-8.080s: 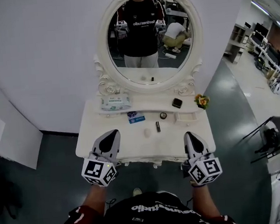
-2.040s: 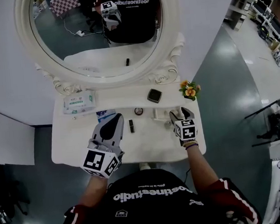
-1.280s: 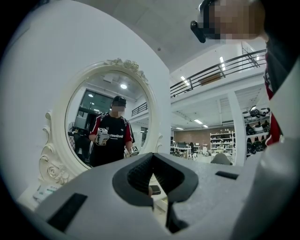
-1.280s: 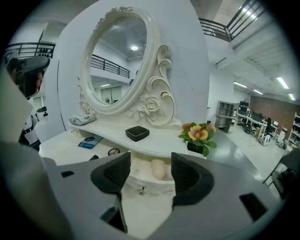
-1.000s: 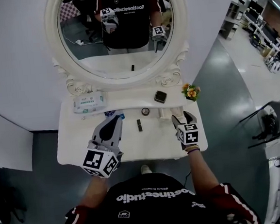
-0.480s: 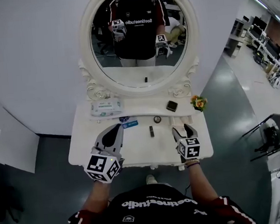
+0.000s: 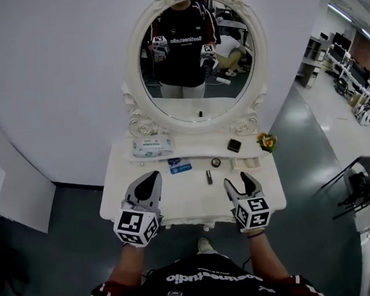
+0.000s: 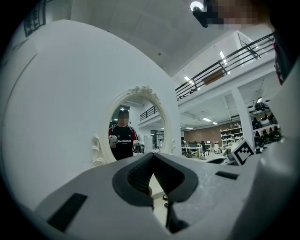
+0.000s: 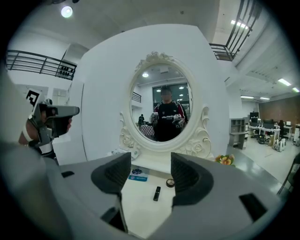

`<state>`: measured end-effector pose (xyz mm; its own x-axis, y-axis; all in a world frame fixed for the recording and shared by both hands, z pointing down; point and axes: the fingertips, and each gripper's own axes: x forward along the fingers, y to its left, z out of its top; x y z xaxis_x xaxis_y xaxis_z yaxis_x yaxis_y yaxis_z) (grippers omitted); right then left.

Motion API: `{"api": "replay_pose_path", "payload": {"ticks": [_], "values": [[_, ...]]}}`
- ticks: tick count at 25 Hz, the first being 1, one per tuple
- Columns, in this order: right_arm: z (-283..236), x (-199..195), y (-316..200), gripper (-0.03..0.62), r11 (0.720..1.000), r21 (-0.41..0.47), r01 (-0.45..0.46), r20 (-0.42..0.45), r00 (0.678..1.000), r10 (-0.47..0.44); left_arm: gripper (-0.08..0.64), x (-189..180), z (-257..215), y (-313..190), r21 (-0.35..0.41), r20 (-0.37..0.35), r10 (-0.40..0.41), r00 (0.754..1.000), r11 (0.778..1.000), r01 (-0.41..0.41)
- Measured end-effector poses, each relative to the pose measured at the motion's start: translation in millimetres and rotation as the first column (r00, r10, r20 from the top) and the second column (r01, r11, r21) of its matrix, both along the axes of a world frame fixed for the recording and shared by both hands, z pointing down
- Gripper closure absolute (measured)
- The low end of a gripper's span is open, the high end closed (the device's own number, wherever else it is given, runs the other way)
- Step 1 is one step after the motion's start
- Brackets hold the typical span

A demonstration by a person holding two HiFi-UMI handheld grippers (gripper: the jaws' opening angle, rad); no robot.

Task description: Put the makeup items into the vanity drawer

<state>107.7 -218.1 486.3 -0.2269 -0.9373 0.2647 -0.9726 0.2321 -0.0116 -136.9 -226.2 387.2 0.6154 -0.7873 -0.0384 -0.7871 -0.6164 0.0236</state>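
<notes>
Facing the vanity mirror, I held my left hand-held gripper closed and empty, my right hand-held gripper apart, near the tabletop; the blue card's print was unreadable.

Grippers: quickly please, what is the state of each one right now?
Left gripper: shut, jaw tips together, nothing clearly held between them.
Right gripper: open, jaws apart, holding nothing.
</notes>
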Motion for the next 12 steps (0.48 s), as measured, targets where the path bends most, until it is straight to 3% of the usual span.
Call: {"api": "replay_pose_path", "payload": {"ticks": [6,12], "values": [[-60.1,-23.8,15.8,0.339,0.994,0.106,0.014,0.015,1.0,-0.016,0.555,-15.9,-15.0,7.3,0.03,0.009,-0.012,1.0,0.999,0.011],[-98.7,-22.5,22.3,0.351,0.983,0.183,-0.013,0.007,1.0,0.012,0.555,-27.2,-28.3,10.7,0.08,0.019,-0.042,0.999,0.996,0.04]]}}
